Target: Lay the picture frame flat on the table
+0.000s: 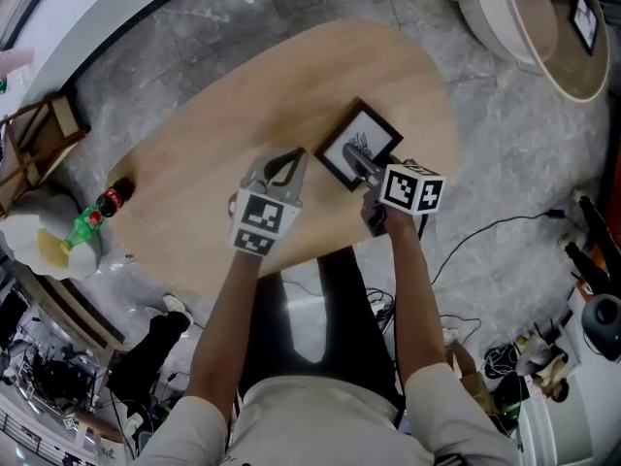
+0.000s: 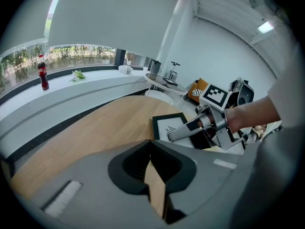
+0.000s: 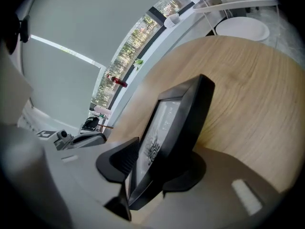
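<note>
A black picture frame [image 1: 361,142] with a white print lies on the oval wooden table [image 1: 204,134], flat or nearly so, toward its right side. My right gripper [image 1: 355,163] is at the frame's near edge. In the right gripper view the frame [image 3: 177,123] stands between the parted jaws, with a gap at the glass-side pad [image 3: 119,159], so the right gripper [image 3: 143,173] is open. My left gripper [image 1: 282,169] hovers over bare table left of the frame, shut with nothing in it. From the left gripper [image 2: 155,175] view, the frame [image 2: 167,124] rests on the table with the right gripper [image 2: 172,136] at it.
A cola bottle [image 1: 115,196] and a green bottle [image 1: 84,226] lie at the table's left end beside a wooden stand [image 1: 39,139]. A round white stool [image 1: 529,17] stands beyond the table at the upper right. Cables [image 1: 485,231] run over the stone floor.
</note>
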`<state>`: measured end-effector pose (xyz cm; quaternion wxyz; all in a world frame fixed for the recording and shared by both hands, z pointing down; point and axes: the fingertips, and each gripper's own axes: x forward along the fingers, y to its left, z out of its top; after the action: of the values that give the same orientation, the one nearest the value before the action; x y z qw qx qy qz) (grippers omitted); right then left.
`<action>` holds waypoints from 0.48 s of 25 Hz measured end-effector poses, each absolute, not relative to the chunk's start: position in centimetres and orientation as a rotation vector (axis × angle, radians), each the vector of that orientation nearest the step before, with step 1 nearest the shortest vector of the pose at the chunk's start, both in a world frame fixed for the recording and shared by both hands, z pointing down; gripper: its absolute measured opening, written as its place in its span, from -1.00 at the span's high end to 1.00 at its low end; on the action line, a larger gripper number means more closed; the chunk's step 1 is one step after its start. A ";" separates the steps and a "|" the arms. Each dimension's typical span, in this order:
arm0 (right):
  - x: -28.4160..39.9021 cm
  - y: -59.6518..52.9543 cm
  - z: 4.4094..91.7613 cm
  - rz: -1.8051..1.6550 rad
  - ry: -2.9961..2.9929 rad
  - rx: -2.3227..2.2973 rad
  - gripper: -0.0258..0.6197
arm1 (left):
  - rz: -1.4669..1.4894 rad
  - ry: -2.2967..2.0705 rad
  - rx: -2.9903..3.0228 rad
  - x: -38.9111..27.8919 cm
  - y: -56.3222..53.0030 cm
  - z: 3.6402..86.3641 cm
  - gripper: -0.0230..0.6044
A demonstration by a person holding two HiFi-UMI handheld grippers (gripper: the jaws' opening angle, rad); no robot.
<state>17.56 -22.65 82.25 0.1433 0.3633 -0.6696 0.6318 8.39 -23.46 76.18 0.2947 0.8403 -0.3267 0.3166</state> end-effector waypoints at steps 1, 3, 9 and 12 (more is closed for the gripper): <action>17.5 -22.5 82.4 1.827 -1.927 1.040 0.39 | 0.847 -0.860 2.230 8.7 -23.5 76.8 0.89; 17.6 -22.4 82.6 1.825 -1.926 1.029 0.36 | 0.856 -0.846 2.217 9.2 -23.5 78.1 0.89; 17.7 -22.4 82.2 1.818 -1.958 1.025 0.31 | 0.850 -0.786 2.151 11.1 -23.0 81.2 0.70; 17.9 -22.1 82.2 1.827 -1.955 1.029 0.31 | 0.853 -0.762 2.143 11.9 -22.6 81.8 0.69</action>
<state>17.85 -22.13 82.23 0.1370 0.3555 -0.6757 0.6311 11.92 -22.63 81.78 0.3488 0.8268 -0.2938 0.3292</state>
